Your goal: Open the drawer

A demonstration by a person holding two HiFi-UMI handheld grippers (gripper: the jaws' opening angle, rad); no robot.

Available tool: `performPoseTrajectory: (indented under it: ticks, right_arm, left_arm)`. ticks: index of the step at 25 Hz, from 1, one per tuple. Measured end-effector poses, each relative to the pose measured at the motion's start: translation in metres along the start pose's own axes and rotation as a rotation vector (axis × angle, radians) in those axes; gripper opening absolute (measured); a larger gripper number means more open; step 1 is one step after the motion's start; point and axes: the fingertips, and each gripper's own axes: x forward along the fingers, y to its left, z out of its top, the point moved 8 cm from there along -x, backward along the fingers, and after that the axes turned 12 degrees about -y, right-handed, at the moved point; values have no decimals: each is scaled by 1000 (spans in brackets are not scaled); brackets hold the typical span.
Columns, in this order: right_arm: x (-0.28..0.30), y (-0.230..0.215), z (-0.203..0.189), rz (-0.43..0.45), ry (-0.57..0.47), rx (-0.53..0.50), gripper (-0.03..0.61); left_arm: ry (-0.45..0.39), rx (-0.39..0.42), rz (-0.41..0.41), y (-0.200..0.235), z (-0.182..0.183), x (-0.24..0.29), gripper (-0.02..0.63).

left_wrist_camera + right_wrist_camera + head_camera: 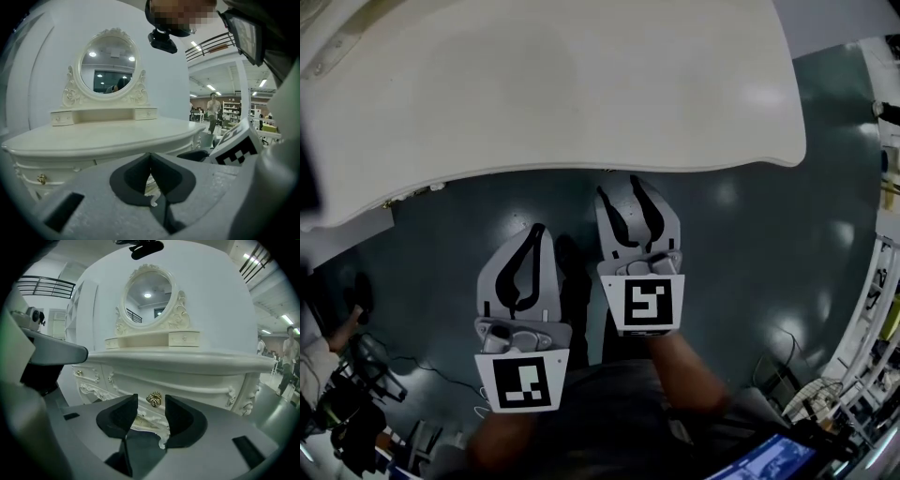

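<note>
Nearest the head camera are the two marker cubes (525, 380), each carried on a forearm over the dark floor (750, 244). Ahead of them, the left tongs (537, 230) have their tips pressed together with nothing between them; the left gripper view shows the same, the left tongs (150, 155) meeting at one point. The right tongs (620, 187) lie at 1 o'clock from the left pair, tips apart and just short of the cream tabletop (581, 84) edge.

Seen from the right gripper view, the right tongs (151, 399) stand apart and clamp nothing. A brass knob (153, 399) shows at 12 o'clock in the gap between the pads, and neither pad presses on it. That knob belongs to the drawer (187, 380), a carved cream front directly under the tabletop's lip, and it is pushed fully in. Its contents cannot be seen.

At 12 o'clock on the tabletop stands an oval mirror (149, 294) on a low shelf with two small drawers (183, 338), one at each end, both closed. A further closed drawer front with its own knob (78, 373) lies toward 9 o'clock.
</note>
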Motion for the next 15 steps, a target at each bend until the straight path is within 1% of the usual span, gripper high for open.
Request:
performPoseTrajectory:
  ticks: [2,6,9,15]
  right_arm:
    - [7,1,-6,-15,14,-4,167]
    - [28,13,-17,-75,26,9,167]
    - [32,8,-16,-88,39,15,167]
    - [33,11,-13,-110,27,29,167]
  left_arm:
    - [11,-9,4,6,-7,-1,15]
    - [38,-19,6,32,-23,-9,15]
    - [41,-22,12,36,-21,-8,15]
    - [46,-30,13,37,-20,-17,15]
